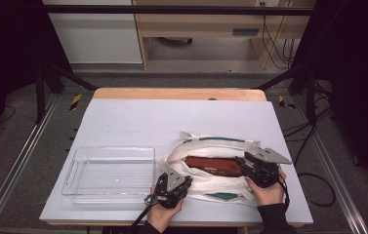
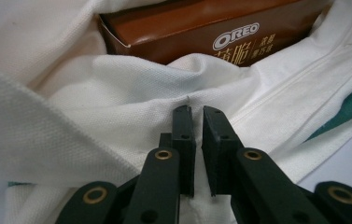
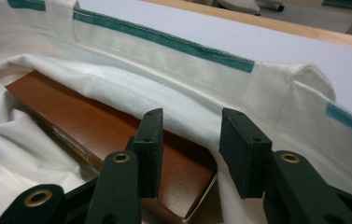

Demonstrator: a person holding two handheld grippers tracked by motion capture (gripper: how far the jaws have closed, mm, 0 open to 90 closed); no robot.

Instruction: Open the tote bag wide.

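A white tote bag (image 1: 206, 184) with green trim lies on the table's right half, its mouth spread wide. Inside it sits a long brown Oreo box (image 1: 213, 165), its printed side (image 2: 187, 28) just beyond the left gripper. My left gripper (image 1: 184, 179) is at the bag's near left edge, and its jaws (image 2: 198, 112) are pinched together on a fold of the white cloth (image 2: 117, 84). My right gripper (image 1: 240, 163) hovers at the box's right end. Its jaws (image 3: 191, 119) stand apart over the box's end (image 3: 85, 121), pressing on nothing, with the bag's far rim (image 3: 187, 60) behind.
A clear plastic bin (image 1: 74, 165) stands to the left of the bag, nothing in it. The table's grey surface (image 1: 172, 117) stretches bare toward the wooden far edge. Dark frame rails run along both sides of the table.
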